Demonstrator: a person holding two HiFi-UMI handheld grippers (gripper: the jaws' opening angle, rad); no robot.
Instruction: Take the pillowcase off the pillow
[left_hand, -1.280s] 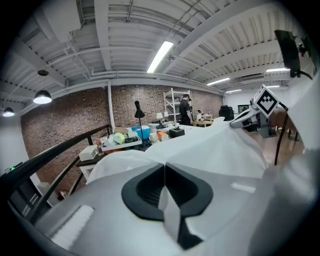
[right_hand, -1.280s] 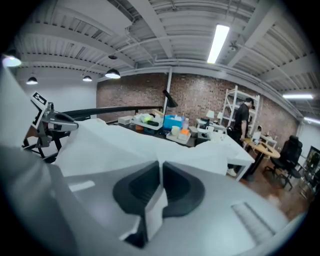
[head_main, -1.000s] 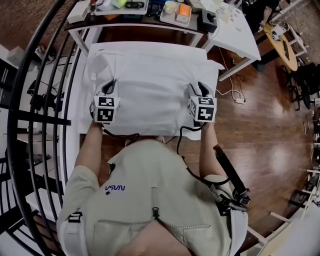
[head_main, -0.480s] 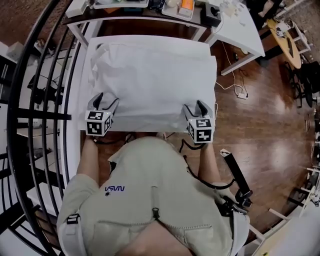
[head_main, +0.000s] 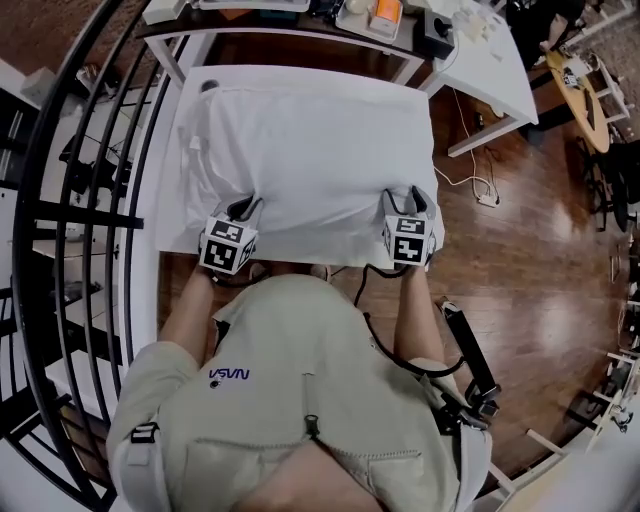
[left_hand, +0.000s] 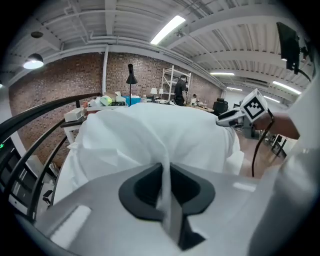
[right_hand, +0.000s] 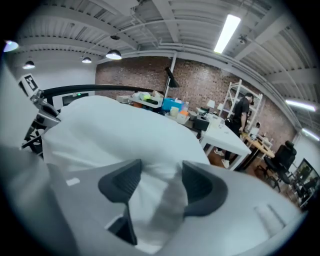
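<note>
Head view: the pillowcase (head_main: 310, 150) is lying flat across the white surface (head_main: 168, 225) and covering most of it. The pillow is apparently inside, so as far as I can tell nothing's coming off yet. Both grippers are sitting at the near edge, the left gripper (head_main: 245, 207) toward the near left corner and the right gripper (head_main: 410, 195) toward the near right one. My take on doing this step well: each side should be grabbing only the loose cloth of the case, not the stuffing underneath. Both should also be getting a firm bite before any pulling, otherwise the case is going to be slipping out or dragging the whole pillow along.

Left gripper view: the fingers (left_hand: 142, 185) have just been closing and are pinching a thin upright fold of the pillowcase between them. It's looking like a decent grab, cloth only.

Right gripper view: the fingers (right_hand: 120, 182) have been opening up and are standing wide apart. A bunched bit of the case is sitting in the gap, but the pads aren't pressing on it, so this side isn't holding anything. I'd be pushing it a little deeper over that bunch, then closing.
</note>
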